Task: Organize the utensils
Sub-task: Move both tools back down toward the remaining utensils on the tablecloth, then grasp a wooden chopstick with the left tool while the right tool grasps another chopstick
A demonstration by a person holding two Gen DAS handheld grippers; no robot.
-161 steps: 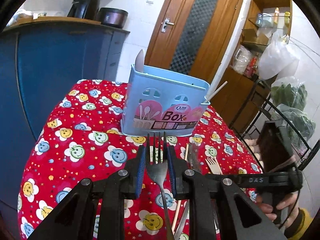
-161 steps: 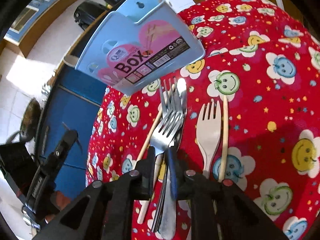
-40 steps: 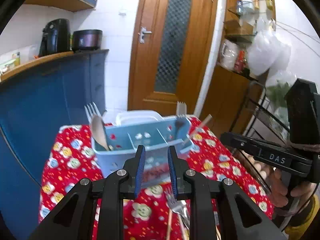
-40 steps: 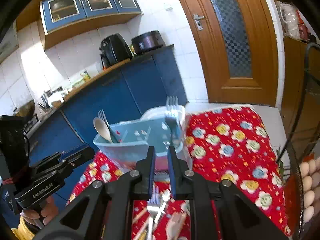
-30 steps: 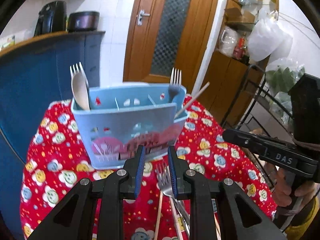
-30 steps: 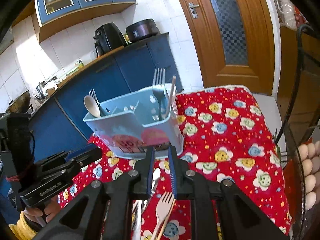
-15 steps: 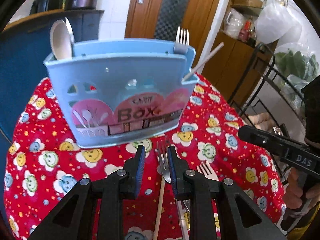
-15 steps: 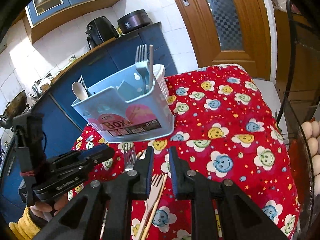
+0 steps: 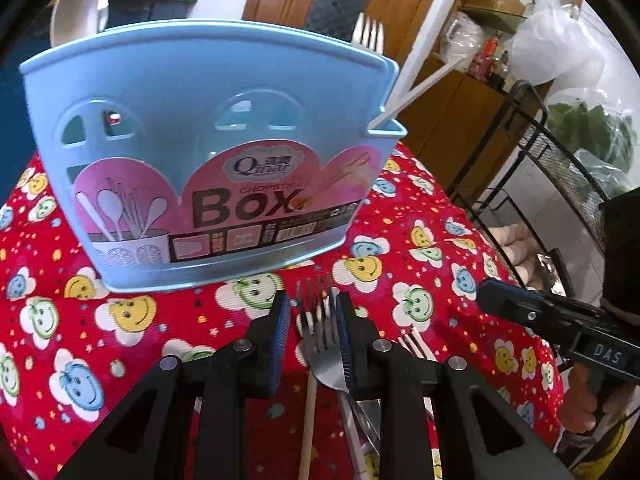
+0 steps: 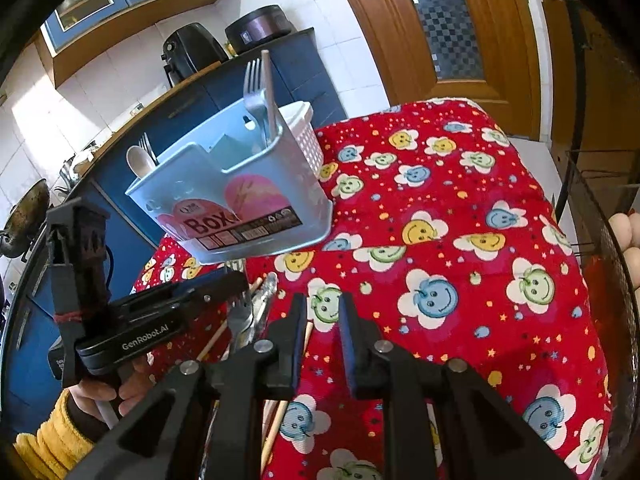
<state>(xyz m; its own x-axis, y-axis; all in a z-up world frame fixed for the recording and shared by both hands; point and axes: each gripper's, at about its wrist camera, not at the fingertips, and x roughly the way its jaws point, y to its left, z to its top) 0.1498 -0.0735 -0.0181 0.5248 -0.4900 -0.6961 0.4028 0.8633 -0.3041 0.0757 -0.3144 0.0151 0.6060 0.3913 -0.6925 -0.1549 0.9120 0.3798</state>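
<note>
Left wrist view: left gripper [image 9: 311,316] open, low over a metal fork [image 9: 320,344] lying on the red tablecloth [image 9: 420,216] w/ a chopstick [image 9: 310,416] beside it — fork sits between the fingers, not clamped. Blue utensil box [image 9: 208,152] stands just beyond, holding a spoon [image 9: 70,12], forks. Right gripper [image 10: 323,320] open, empty — above bare cloth.

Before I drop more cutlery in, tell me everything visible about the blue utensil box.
The blue utensil box is light-blue plastic with arched cutouts and a pink "Box" label. It stands upright on the red smiley tablecloth, divided inside. A spoon and fork stand at one end, a fork and chopstick at the other. A white basket sits behind it.
</note>
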